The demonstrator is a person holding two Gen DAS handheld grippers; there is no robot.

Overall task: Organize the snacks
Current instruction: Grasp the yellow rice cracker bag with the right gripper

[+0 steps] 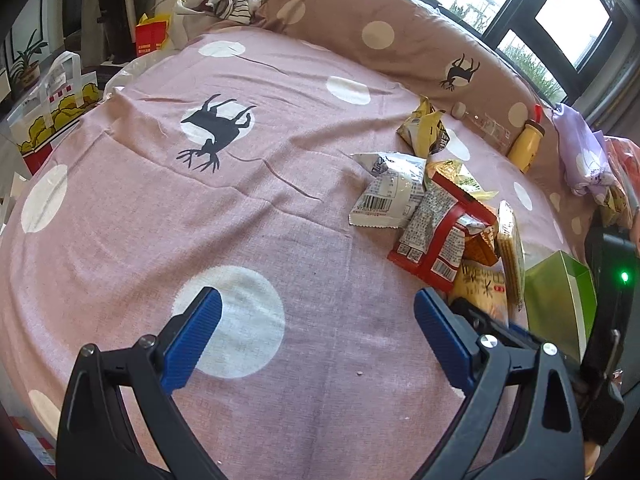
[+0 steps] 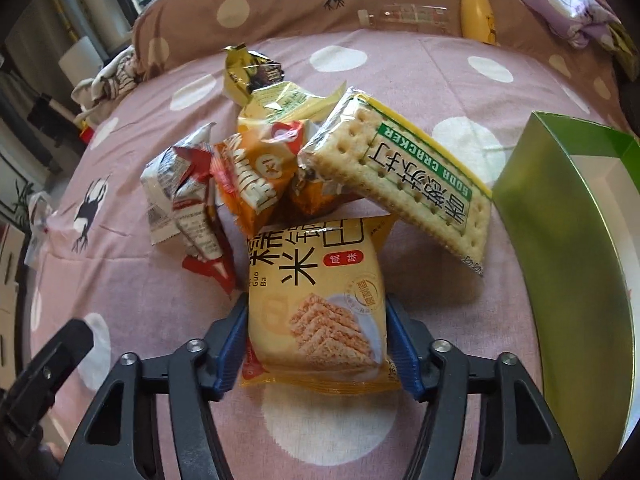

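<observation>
A pile of snack packets lies on a pink spotted bed sheet. My right gripper is shut on a yellow rice-cracker packet at the near edge of the pile. Behind it lie a soda cracker packet, an orange packet and a red and white packet. A green box stands open to the right. My left gripper is open and empty over bare sheet, left of the pile and the green box.
A brown spotted pillow runs along the far side, with a yellow bottle and a clear bottle against it. Purple cloth lies at the right. Bags stand off the bed's left edge.
</observation>
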